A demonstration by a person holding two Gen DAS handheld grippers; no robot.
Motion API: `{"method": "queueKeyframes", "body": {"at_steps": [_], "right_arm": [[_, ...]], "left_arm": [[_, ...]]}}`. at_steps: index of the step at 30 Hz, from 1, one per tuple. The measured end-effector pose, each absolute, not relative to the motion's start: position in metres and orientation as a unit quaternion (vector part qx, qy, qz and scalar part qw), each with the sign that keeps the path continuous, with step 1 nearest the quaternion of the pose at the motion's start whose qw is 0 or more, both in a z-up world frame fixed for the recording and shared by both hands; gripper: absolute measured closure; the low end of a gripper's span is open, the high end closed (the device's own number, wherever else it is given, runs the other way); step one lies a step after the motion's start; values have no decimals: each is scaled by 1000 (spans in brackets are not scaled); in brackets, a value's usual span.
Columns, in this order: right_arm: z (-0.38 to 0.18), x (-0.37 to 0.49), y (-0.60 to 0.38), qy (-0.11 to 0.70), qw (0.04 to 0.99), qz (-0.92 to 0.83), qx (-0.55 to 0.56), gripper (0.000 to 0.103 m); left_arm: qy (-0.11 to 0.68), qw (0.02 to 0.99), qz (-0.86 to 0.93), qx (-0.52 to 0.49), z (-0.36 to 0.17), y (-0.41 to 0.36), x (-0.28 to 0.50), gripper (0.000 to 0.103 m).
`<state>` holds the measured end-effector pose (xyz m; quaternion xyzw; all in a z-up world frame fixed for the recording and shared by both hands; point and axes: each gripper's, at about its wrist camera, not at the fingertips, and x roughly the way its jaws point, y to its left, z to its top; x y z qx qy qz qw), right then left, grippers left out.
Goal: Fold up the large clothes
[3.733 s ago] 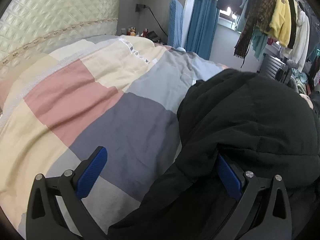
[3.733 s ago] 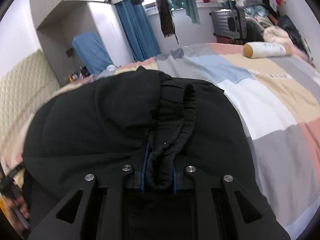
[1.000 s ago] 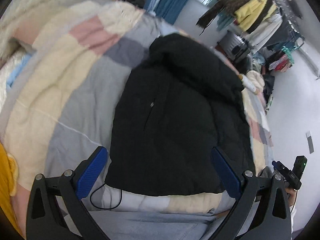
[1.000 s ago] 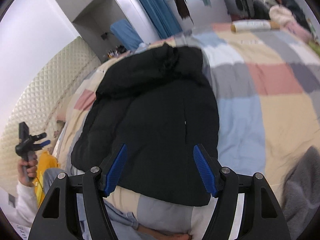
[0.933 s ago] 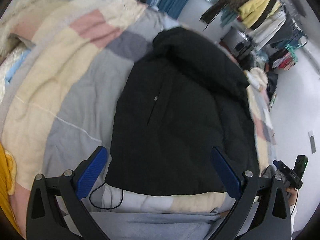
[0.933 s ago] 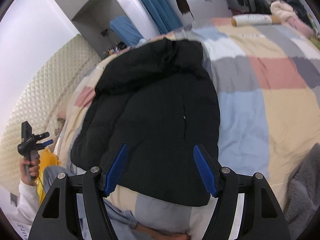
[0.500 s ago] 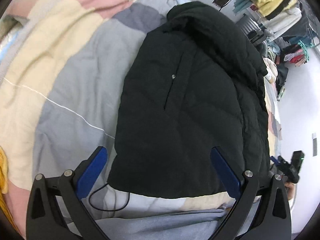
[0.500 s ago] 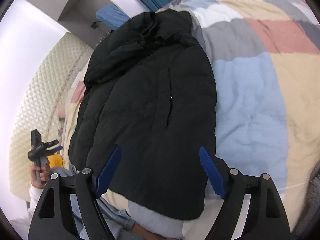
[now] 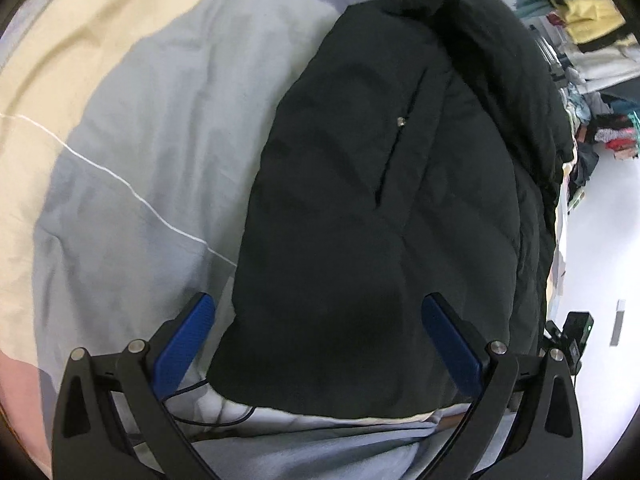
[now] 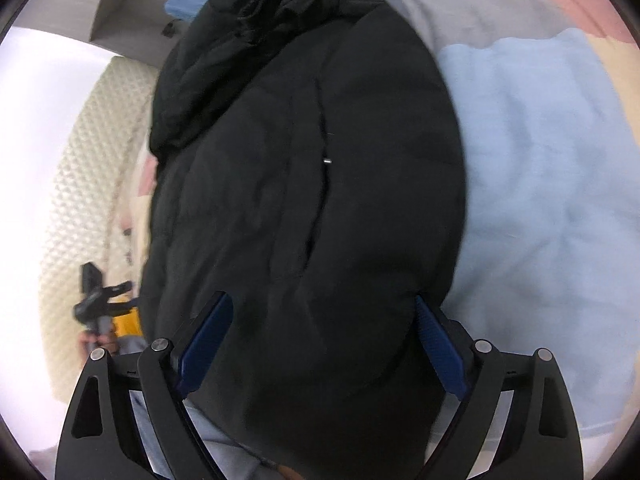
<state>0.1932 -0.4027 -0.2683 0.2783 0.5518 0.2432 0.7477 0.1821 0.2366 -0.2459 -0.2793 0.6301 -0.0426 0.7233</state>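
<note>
A black puffer jacket (image 9: 384, 184) lies folded lengthwise on the patchwork bedspread (image 9: 132, 128), its hood end far from me and its hem near me. It fills the right wrist view (image 10: 304, 184) too. My left gripper (image 9: 320, 320) is open and empty above the hem's left corner. My right gripper (image 10: 320, 320) is open and empty above the hem's right side, its right fingertip (image 10: 424, 312) at the jacket's edge.
A thin black cable (image 9: 224, 420) lies on the bedspread by the hem. The quilted headboard (image 10: 80, 184) is to the left. Hanging clothes (image 9: 588, 28) are beyond the bed. The person's jeans (image 9: 320, 452) are just below the hem.
Both grippers have moved down and closer to the jacket's hem; the jacket now fills more of each view. Both stay open. The jacket itself has not moved.
</note>
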Motion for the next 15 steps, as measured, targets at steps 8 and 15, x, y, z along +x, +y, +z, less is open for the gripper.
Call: {"method": "queueKeyframes", "body": {"at_steps": [8, 15], "right_arm": [[-261, 181, -413, 533, 747, 285, 278, 12], [-287, 172, -421, 556, 776, 210, 209, 8]], "left_arm": [[637, 736, -24, -227, -246, 222, 182, 0], [645, 732, -14, -219, -255, 224, 183, 0]]}}
